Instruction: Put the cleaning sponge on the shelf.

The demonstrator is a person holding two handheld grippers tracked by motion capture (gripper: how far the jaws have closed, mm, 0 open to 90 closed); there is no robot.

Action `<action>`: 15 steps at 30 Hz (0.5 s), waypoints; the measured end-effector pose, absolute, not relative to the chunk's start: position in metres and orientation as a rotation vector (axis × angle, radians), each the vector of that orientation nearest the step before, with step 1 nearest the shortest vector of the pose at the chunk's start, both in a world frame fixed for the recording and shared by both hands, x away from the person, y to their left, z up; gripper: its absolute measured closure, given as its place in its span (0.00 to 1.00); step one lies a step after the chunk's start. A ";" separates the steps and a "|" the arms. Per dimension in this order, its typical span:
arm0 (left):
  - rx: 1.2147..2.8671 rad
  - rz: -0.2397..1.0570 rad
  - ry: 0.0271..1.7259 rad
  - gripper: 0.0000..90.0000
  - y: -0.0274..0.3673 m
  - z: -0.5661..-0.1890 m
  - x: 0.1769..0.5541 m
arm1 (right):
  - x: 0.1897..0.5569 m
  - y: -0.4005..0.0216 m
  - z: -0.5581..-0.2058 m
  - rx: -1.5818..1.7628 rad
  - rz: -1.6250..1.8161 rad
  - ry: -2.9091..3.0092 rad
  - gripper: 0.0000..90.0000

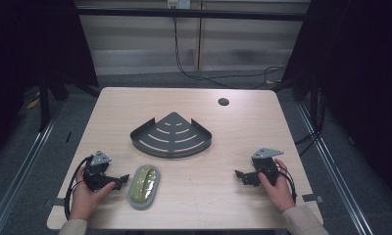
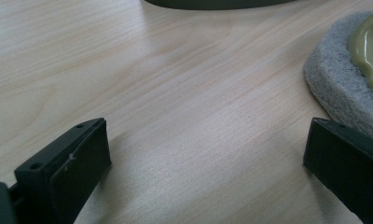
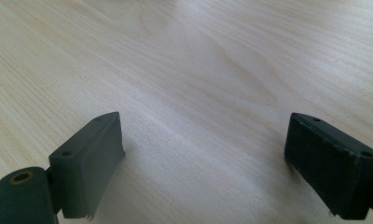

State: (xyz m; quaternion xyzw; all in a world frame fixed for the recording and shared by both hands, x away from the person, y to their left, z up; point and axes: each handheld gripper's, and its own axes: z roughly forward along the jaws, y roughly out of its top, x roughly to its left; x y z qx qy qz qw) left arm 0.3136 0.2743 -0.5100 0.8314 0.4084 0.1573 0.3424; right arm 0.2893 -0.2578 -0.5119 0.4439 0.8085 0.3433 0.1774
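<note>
A grey oval sponge with a yellow-green top [image 1: 143, 185] lies near the table's front edge, left of centre. My left gripper [image 1: 121, 180] rests on the table just left of it, jaws wide open and pointing at it; in the left gripper view [image 2: 207, 154] the sponge's grey edge [image 2: 336, 88] lies just beyond the right jaw. A dark wedge-shaped slotted tray [image 1: 172, 135] stands at the table's middle. My right gripper [image 1: 241, 176] rests at the front right, open, with bare wood between its jaws [image 3: 204, 154].
A round dark cable hole [image 1: 223, 102] sits near the table's far right. The light wooden table [image 1: 208, 196] ends close in front of both hands. Black cables trail over the floor beyond the far edge.
</note>
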 end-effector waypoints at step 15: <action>2.321 0.232 1.345 0.22 0.263 -0.455 0.328 | 0.290 -0.258 -0.512 1.252 0.972 2.288 0.12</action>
